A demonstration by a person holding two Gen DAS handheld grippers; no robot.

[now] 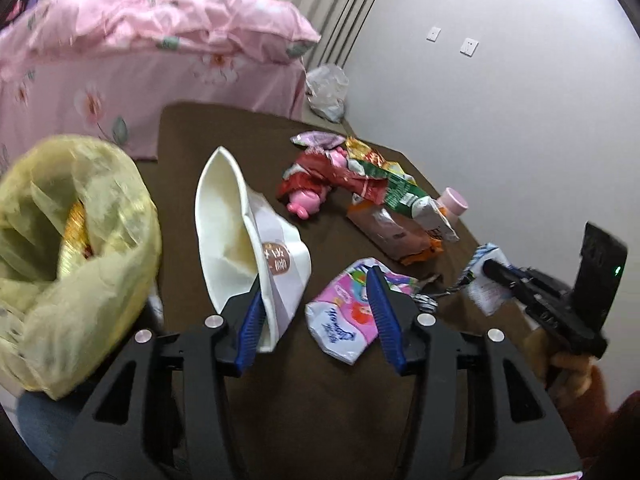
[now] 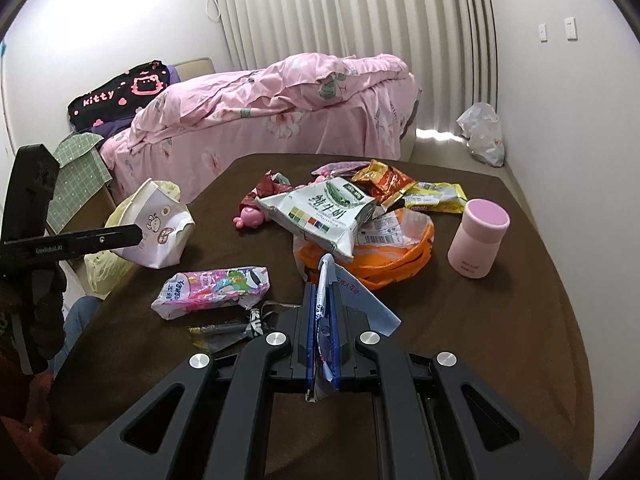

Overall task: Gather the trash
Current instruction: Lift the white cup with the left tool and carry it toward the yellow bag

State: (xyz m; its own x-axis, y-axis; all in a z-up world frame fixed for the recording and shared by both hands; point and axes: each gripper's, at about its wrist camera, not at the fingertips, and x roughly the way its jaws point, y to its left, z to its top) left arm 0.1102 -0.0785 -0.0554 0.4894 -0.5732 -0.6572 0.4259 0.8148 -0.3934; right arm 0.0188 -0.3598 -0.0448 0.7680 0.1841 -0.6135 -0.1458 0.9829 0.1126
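Lots of trash on a brown tabletop [image 2: 500, 320]. Left claw [image 1: 316, 280] wide apart, gripping nothing, blue fingers [image 1: 252, 316] on either side of a gap over the tabletop. White paper bag [image 1: 240, 232] touching the left finger, crumpled pink wrapper [image 1: 344, 320] just under the right finger. Right claw [image 2: 325, 320] closed tight on a white and blue paper scrap [image 2: 360, 300], held up off the tabletop. Close in front of that claw, an orange plastic bag [image 2: 392, 260] with a big white and green snack bag [image 2: 320, 216] lying on top. Behind those, red and yellow wrappers [image 2: 384, 180] in a heap, and a pink pig toy [image 2: 250, 218] beside the heap. Pink cup [image 2: 478, 238] standing upright on the right, a little apart from the heap. Small dark wrapper [image 2: 228, 330] lying flat near the pink one. Yellow trash bag [image 1: 76, 248] hanging open at the left edge of the tabletop, some shiny trash already inside. Pink flowery bed [image 2: 272, 116] behind the tabletop, and a white plastic bag [image 2: 480, 132] on the floor by the curtain [image 2: 360, 20].
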